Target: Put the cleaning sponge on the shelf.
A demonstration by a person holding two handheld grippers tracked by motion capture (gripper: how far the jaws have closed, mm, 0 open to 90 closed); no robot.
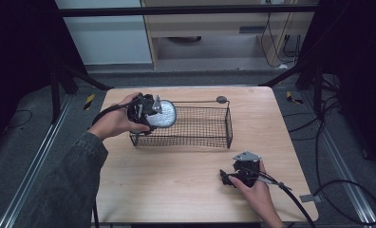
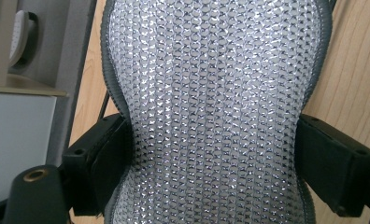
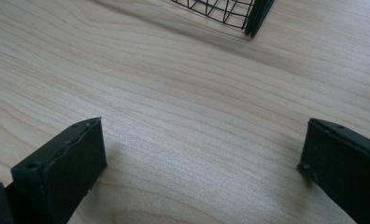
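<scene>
Silver mesh pad [image 2: 216,112] is hovering over the wire basket's [image 1: 210,128] left end, likely lining up a drop. Left gripper [image 1: 150,111] is pinching its narrow waist for a secure hold. Right gripper [image 1: 240,173] is resting spread on the table [image 3: 183,116], idle.

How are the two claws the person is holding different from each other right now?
The left claw is clamped on a silver mesh pad, its jaws pinching the pad's narrow middle; the right claw holds nothing, jaws wide apart. The left one is raised at the wire basket's left end; the right one sits low near the table's front edge. Both are black, hand-held and cabled.
</scene>
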